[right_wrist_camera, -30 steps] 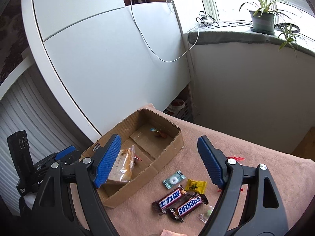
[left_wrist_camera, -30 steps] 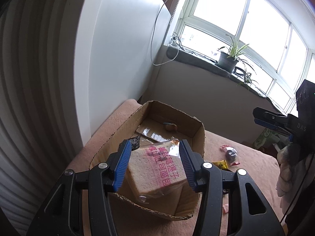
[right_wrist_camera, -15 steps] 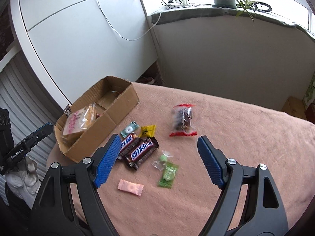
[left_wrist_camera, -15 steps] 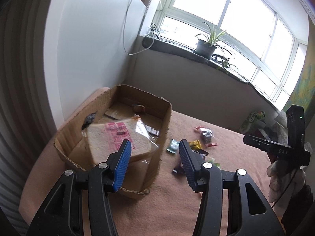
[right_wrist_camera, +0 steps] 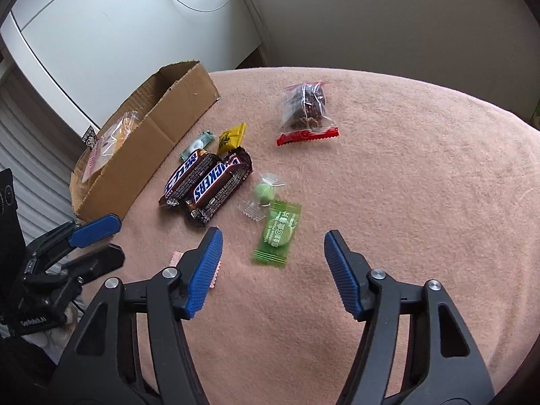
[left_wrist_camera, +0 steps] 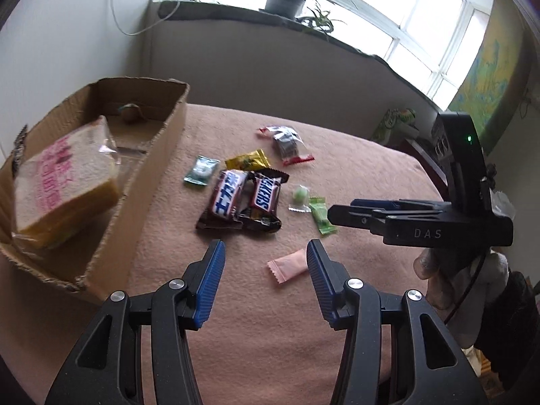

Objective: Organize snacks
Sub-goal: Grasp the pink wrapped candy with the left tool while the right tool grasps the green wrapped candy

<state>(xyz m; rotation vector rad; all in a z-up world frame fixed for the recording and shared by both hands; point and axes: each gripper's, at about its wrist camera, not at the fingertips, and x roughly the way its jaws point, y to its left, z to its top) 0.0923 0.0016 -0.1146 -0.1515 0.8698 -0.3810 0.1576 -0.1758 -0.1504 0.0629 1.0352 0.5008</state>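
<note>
The cardboard box [left_wrist_camera: 101,202] at the left already holds wrapped bread [left_wrist_camera: 64,182]. Beside it lie two Snickers bars [right_wrist_camera: 207,180], light and slick in crinkly wrap, probably best pinched across the middle. The left gripper [left_wrist_camera: 263,281] hangs spread and empty near a pink sachet [left_wrist_camera: 288,266]; the right gripper [right_wrist_camera: 271,271] hovers, equally wide and empty, over the green packet [right_wrist_camera: 278,234].

Pink cloth [right_wrist_camera: 405,168] — brown Snickers bars [right_wrist_camera: 216,185], green sachet [right_wrist_camera: 278,233], blue-ribbed pads [right_wrist_camera: 204,270].
</note>
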